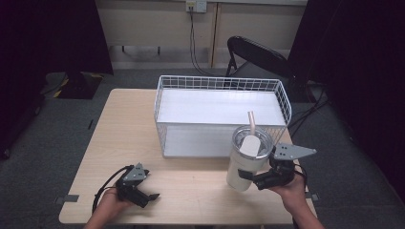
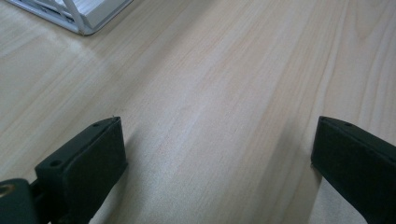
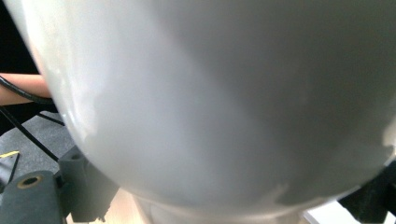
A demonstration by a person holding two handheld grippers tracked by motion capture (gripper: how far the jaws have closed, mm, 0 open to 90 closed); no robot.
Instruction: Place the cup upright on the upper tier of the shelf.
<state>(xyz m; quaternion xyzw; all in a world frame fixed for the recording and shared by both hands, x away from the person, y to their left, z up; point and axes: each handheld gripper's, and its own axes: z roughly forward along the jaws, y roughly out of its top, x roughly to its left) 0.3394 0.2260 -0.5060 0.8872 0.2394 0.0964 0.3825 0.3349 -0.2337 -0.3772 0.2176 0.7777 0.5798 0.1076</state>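
Observation:
A white tumbler (image 1: 246, 164) with a clear lid and a tan straw (image 1: 251, 123) stands slightly tilted just in front of the near right corner of the white wire basket (image 1: 219, 83). My right gripper (image 1: 250, 179) is shut on the tumbler's lower body from the right. In the right gripper view the tumbler's wall (image 3: 210, 93) sits close up, with the right gripper (image 3: 231, 196) holding a jaw on each side of it. My left gripper (image 1: 148, 199) rests open near the table's front left. In its own view the left gripper (image 2: 217, 158) has nothing between its wide-apart jaws.
The basket has a white liner and sits at the back middle of the light wooden table (image 1: 124, 129); its corner (image 2: 79, 14) appears in the left gripper view. A black folding chair (image 1: 258, 55) stands behind the table. Bare tabletop lies left of the basket.

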